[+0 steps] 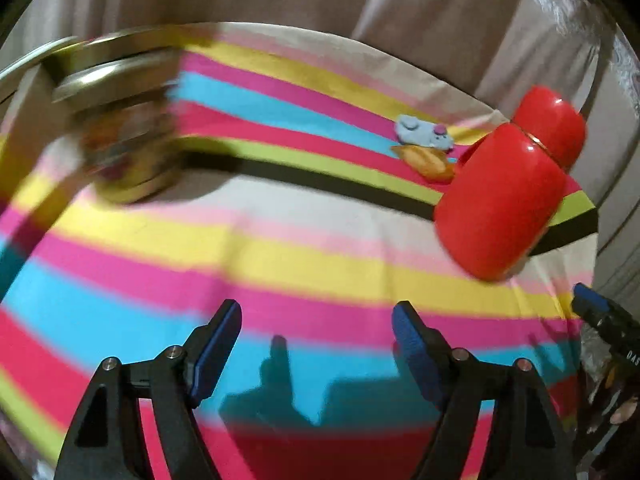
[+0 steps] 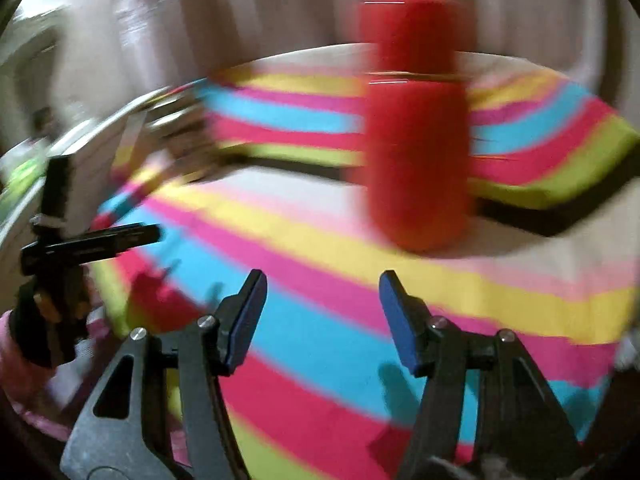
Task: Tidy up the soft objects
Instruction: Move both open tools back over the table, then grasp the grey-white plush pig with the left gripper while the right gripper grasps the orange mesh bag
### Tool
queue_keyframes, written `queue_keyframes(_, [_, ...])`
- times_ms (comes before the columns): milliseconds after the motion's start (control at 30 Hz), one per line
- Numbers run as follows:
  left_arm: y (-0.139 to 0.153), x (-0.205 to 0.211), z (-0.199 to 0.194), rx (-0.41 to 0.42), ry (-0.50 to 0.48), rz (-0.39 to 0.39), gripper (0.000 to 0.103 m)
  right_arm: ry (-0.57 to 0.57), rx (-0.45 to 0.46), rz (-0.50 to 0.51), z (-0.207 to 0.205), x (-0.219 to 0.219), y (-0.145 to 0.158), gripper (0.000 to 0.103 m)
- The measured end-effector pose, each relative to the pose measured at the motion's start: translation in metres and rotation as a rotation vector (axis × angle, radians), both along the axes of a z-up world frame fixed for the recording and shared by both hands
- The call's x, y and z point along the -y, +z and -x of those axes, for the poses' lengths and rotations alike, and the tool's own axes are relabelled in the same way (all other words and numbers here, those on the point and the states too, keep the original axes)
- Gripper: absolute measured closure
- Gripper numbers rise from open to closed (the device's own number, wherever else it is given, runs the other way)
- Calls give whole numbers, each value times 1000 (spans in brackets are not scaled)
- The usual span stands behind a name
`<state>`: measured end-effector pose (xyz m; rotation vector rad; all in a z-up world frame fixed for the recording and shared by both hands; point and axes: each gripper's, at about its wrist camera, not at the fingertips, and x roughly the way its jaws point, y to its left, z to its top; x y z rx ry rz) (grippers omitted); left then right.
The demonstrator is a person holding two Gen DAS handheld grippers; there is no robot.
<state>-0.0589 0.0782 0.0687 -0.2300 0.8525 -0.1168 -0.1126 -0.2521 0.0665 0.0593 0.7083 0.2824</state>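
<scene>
Stripes of pink, yellow, blue and red run across the cloth that covers the surface under both grippers. Left gripper hangs over a blue stripe with its jaws apart and nothing between them; its shadow falls on the cloth just below. Right gripper also has its jaws spread and empty, above the same cloth (this view is badly blurred).

A glossy red container with a rounded lid stands on the cloth, to the right in the left view and ahead of the right gripper, whose tip shows at the left view's right edge. Just beside the container, on a raised striped layer behind it, lie two small soft toys: a blue mouse and, touching its near side, a tan one whose shape I cannot make out. A round metal tin, blurred, sits at the far left, well apart from the toys. Pale curtain hangs behind.
</scene>
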Motion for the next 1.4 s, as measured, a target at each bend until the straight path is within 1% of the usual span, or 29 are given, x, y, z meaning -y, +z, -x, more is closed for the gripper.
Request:
queue_keyframes(33, [-2,8,-17,3,-11,5,25,-77,12,19,-11,18,0,41])
queue_keyframes(100, [-9,17,-51,0,-16,6,25,-189,24,46,-31,44,0,41])
queue_keyframes(167, [-16,23,-79,-3,-25,8,25,-260,39,52,-56,67,2,41])
queue_keyframes(233, [-23,28,-107,-17,-29,-16,25,-297,57,62,-82,82,5,41])
queue_keyframes(300, [-26,30,-126,-25,-30,-22,25,-299,64,62,-109,90,9,41])
queue_keyframes(367, [-28,29,-142,-22,-29,-17,25,-272,73,55,-136,94,11,41])
queue_keyframes(433, [-32,30,-157,-23,-29,-17,25,-230,69,24,-172,96,9,41])
queue_keyframes(467, [-34,29,-162,-22,-24,-18,25,-221,62,7,-181,97,8,41])
queue_keyframes(533, [-38,27,-170,-31,-16,-11,25,-200,34,-21,-212,97,1,41])
queue_keyframes(633, [-43,25,-172,-36,-9,-11,25,-171,4,-98,-243,100,-13,41])
queue_keyframes(667, [-43,25,-172,-25,-10,-13,24,-157,-4,-125,-256,102,-17,41])
queue_keyframes(733, [-44,26,-170,-12,-15,-24,23,-124,-14,-138,-275,103,-23,41])
queue_keyframes(800, [-44,28,-171,-10,-23,-25,19,-80,-36,-140,-289,101,-30,41])
queue_keyframes(867, [-45,29,-172,-12,-41,-17,10,6,-69,-155,-300,97,-39,41])
queue_keyframes(900, [-45,30,-173,-13,-52,-15,8,52,-84,-160,-306,94,-43,41])
queue_keyframes(967, [-47,32,-176,-17,-73,-12,1,130,-123,-150,-314,88,-52,41])
queue_keyframes(1000, [-47,33,-177,-19,-80,-14,0,139,-132,-140,-316,86,-55,41])
queue_keyframes(1067, [-48,36,-178,-24,-85,-29,0,123,-142,-142,-323,85,-62,41])
queue_keyframes(1200, [-49,37,-178,-26,-86,-37,0,98,-181,-210,-339,84,-76,41])
queue_keyframes(1267, [-48,36,-179,-24,-86,-29,0,112,-190,-203,-343,76,-77,41])
queue_keyframes(1400, [-48,36,-180,-22,-85,-23,0,148,-225,-266,-358,64,-78,39])
